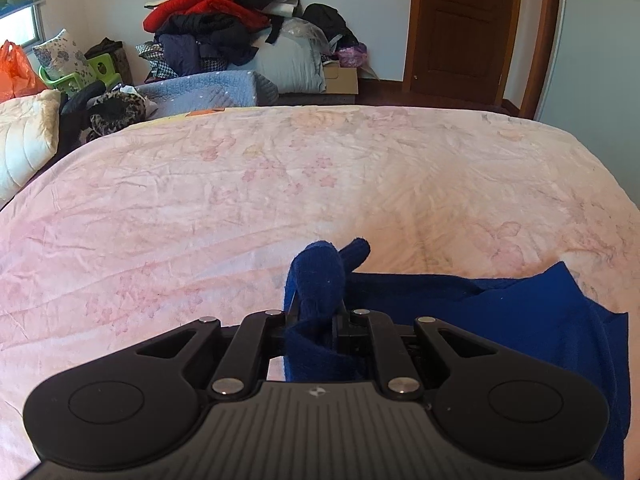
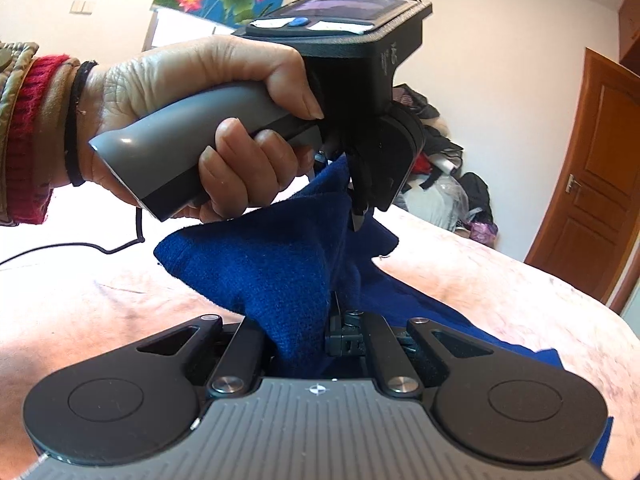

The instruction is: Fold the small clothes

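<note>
**Blue garment gripped at both ends, fold barely begun**

Left wrist view: the left gripper (image 1: 320, 292) is seen clamped on the blue garment (image 1: 520, 312), which is spread over the near edge of the pink bed (image 1: 280, 184)

Right wrist view: the right gripper (image 2: 336, 320) is clamped on cloth lifted above the bed; no finished fold is visible

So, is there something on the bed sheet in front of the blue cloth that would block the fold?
Nothing visible does. Both the left gripper and the right gripper already pinch the blue cloth, and the pink bed sheet ahead of it shows only wrinkles.
</note>
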`<state>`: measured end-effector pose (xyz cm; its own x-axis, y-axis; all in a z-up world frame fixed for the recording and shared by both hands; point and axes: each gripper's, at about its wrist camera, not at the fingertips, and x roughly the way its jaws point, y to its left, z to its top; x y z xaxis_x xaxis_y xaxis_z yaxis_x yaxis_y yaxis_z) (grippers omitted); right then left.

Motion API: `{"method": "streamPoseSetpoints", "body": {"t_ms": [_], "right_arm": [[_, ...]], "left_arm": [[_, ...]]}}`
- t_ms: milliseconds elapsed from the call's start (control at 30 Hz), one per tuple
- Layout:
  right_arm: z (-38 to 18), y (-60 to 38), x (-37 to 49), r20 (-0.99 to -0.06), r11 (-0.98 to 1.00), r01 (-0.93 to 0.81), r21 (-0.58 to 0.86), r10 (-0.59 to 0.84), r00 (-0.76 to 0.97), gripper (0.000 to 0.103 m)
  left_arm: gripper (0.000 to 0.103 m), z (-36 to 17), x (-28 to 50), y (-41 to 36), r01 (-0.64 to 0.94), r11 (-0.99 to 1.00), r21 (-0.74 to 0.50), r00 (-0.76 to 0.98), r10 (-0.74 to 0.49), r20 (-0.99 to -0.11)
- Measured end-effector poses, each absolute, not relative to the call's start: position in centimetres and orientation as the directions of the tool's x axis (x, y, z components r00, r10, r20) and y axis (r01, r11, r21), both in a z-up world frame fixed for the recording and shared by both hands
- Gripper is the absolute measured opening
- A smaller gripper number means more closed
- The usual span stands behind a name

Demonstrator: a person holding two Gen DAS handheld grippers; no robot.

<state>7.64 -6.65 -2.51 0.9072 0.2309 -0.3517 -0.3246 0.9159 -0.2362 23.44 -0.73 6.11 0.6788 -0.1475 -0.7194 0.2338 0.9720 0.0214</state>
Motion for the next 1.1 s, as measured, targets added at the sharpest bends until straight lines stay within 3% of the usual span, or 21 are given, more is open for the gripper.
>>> {"method": "streamPoseSetpoints", "body": {"t_ms": [533, 1100], "right_arm": [[-2.9, -12.3, 2.4, -0.339, 0.966, -0.191, -0.174, 0.123, 0.933, 0.008], [-2.1, -15.7, -4.4, -0.378, 0.992, -0.108, -0.065, 0.075, 0.923, 0.008]], "left_arm": [[0.01, 6.6, 20.7, -11.2, 0.345, 0.938, 0.037, 0.683, -0.223, -0.695], [0.01, 4.1, 18.9, -19.1, 0.423, 0.905, 0.047, 0.627, -0.255, -0.736]]}}
